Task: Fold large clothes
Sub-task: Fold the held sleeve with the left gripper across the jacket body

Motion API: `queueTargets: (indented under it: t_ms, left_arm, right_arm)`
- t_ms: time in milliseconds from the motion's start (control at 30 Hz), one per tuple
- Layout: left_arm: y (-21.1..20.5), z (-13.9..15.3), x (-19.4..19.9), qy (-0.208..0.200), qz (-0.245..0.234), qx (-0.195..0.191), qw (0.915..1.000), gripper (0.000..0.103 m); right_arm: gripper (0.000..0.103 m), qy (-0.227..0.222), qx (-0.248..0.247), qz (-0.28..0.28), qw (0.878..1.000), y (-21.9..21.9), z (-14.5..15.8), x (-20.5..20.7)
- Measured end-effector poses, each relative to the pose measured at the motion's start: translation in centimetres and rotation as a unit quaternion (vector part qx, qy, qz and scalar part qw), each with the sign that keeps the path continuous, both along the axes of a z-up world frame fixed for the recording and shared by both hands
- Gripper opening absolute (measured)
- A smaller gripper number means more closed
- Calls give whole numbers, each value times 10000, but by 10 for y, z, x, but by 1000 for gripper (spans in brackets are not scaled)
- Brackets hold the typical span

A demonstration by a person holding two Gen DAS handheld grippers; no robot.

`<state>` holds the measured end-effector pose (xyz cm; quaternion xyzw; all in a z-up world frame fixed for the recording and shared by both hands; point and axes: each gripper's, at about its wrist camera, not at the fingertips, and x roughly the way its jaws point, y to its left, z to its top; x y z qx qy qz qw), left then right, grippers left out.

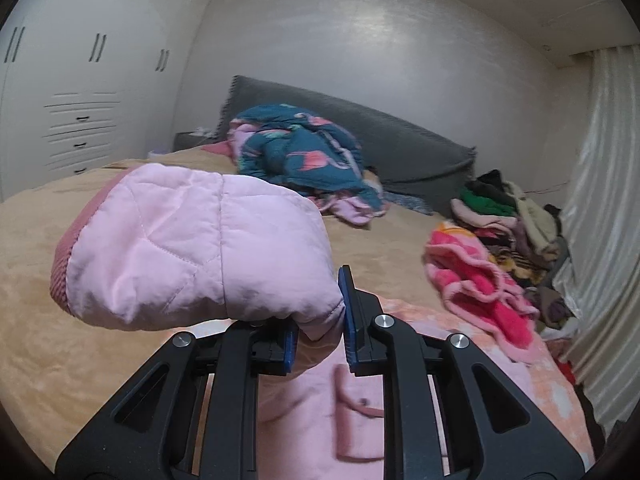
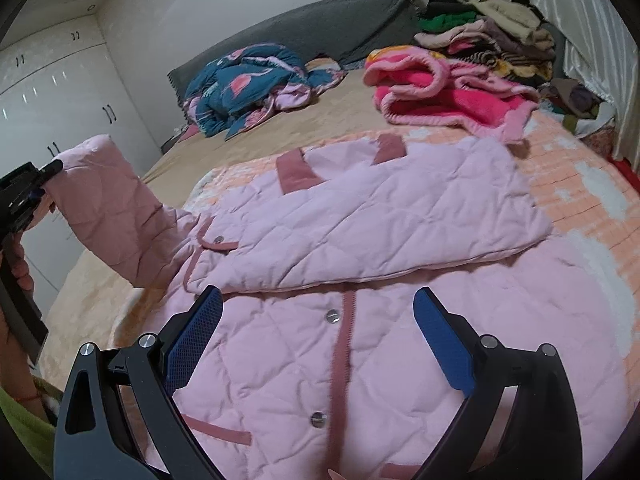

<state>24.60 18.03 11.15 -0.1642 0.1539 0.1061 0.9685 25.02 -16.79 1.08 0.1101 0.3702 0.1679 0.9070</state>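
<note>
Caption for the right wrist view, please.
Open right gripper hovers over a pink jacket on the bed; left gripper lifts its sleeve.

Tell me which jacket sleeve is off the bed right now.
The left sleeve, clamped in the left gripper and lifted. The other sleeve lies folded flat across the pink jacket; the right gripper is open, empty.

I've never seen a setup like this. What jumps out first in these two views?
A pink quilted jacket spread across the near part of the bed, one sleeve already folded over its chest. The left gripper pinches the other sleeve and lifts it off the bed, while the right gripper hangs open above the jacket's buttoned front. Farther back lie a teal patterned quilt and a bright pink fleece garment.
</note>
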Motion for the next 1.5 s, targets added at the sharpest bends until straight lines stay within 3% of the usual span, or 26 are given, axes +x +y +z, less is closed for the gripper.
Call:
queueTargets:
  t_ms: [133,467,600,733,900,967,1233,1500]
  left_arm:
    - [-32,-11,8,14,-340,-63,9994,10]
    - [-98,-26,28,158,-1194,410,9919,10]
    - [-127,-37,34,169,-1616,662,9845,10]
    - [-161,-53,41,272,-2206,951,9703,10]
    - [-192,-74,48,487,-2687,1132,9553,10]
    - [-196,-81,53,580,-2846,968,9520,10]
    - [-215,-112,65,1039,-3053,1042,9408,10]
    - [-239,-141,59,1468,-3149,1489,9258,12]
  right_arm:
    - [96,-131,-114,-141,9997,-16,9,-7]
    - [96,-256,-88,-607,9978,-61,12,-15]
    - [96,-253,-62,-846,9961,-79,12,-17]
    - [96,-255,-81,-1000,9946,-92,11,-18]
    - [96,-232,-124,-1208,9923,-108,8,-21]
    - [96,-214,-118,-1286,9914,-114,6,-21]
    - [96,-206,-84,-1563,9875,-132,3,-23]
    - [96,-179,-39,-1716,9850,-141,2,-23]
